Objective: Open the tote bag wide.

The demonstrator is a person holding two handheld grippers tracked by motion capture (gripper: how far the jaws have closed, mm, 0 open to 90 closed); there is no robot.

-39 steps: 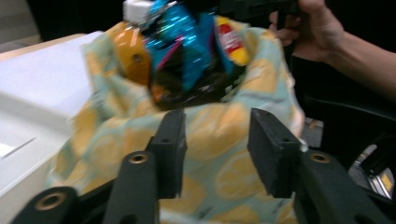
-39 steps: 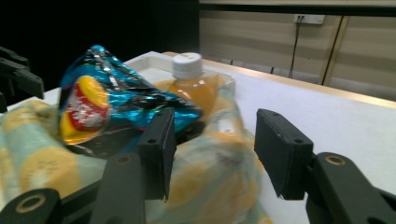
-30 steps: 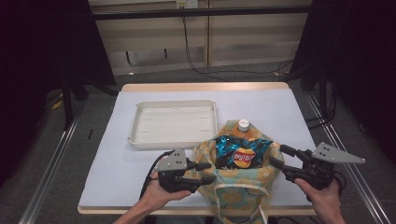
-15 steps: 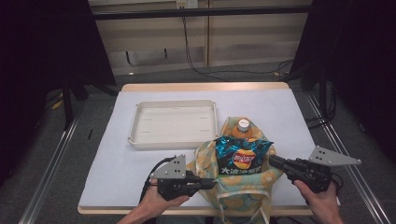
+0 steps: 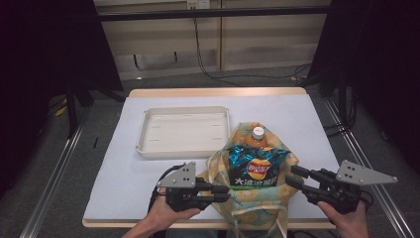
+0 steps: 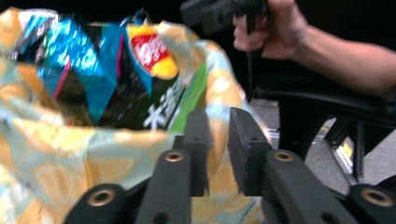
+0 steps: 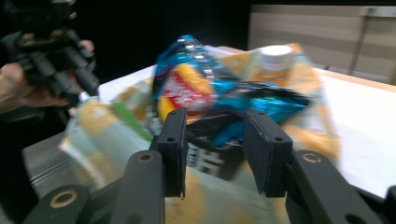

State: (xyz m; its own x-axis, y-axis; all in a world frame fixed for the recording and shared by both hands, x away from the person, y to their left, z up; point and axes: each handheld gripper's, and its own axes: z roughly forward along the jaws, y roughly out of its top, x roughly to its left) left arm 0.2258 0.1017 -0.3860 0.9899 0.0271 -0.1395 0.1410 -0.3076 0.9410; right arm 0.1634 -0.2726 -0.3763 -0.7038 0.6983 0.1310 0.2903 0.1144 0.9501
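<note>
Near the bench's (image 5: pixel 124 168) front edge, a soft, floppy tote bag (image 5: pixel 257 198) holding a light, crushable chip packet (image 5: pixel 255 166) and a bottle (image 5: pixel 258 135) slumps between the left gripper (image 5: pixel 225 191), fingers narrowly apart with cloth between them, and the right gripper (image 5: pixel 292 176), fingers just reopening and empty; its rim looks the best hold.

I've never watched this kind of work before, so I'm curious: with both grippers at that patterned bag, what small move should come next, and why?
Probably close the left gripper on the bag rim. Its jaws have just been opening and stand slightly apart with the cloth edge between them, so the rim seems unheld. The right gripper, jaws also just opening, sits beside the bag. The chip packet and bottle stick out of the top.
</note>
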